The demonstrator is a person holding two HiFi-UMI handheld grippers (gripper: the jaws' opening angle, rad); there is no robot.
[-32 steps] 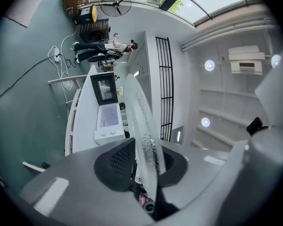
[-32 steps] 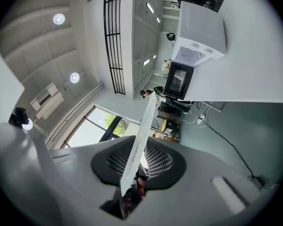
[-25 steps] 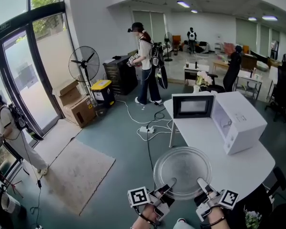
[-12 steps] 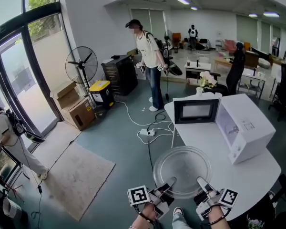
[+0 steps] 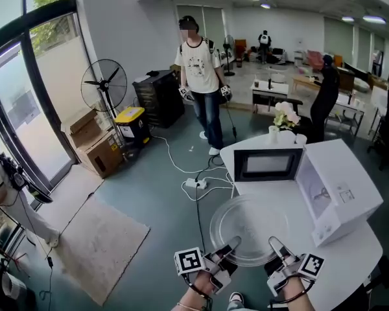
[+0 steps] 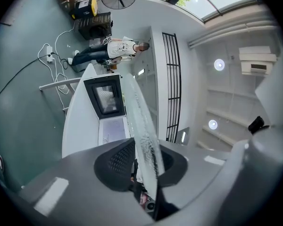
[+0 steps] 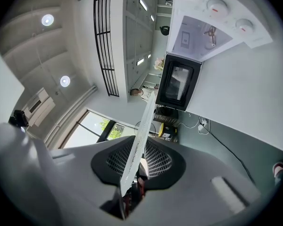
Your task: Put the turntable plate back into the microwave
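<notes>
The clear glass turntable plate [image 5: 249,229] hangs flat over the near end of the white table [image 5: 350,251], held by its near rim. My left gripper [image 5: 232,246] is shut on the rim at the left, my right gripper [image 5: 273,245] on the rim at the right. In the left gripper view the plate [image 6: 140,126] runs edge-on between the jaws; the right gripper view shows the plate [image 7: 142,135] the same way. The white microwave [image 5: 337,180] stands ahead on the table with its door [image 5: 267,163] swung open toward me, its cavity facing left.
A person [image 5: 200,76] with grippers stands on the floor beyond the table. A power strip and cables [image 5: 194,184] lie by the table leg. A fan [image 5: 104,86], yellow-lidded bin [image 5: 131,125] and cardboard boxes [image 5: 97,148] stand at the left wall. A flower vase [image 5: 284,118] sits behind the microwave.
I have carried the plate toward the microwave, which now looks larger and nearer. Both grips are unchanged. The person beyond the table has turned and walked closer.
</notes>
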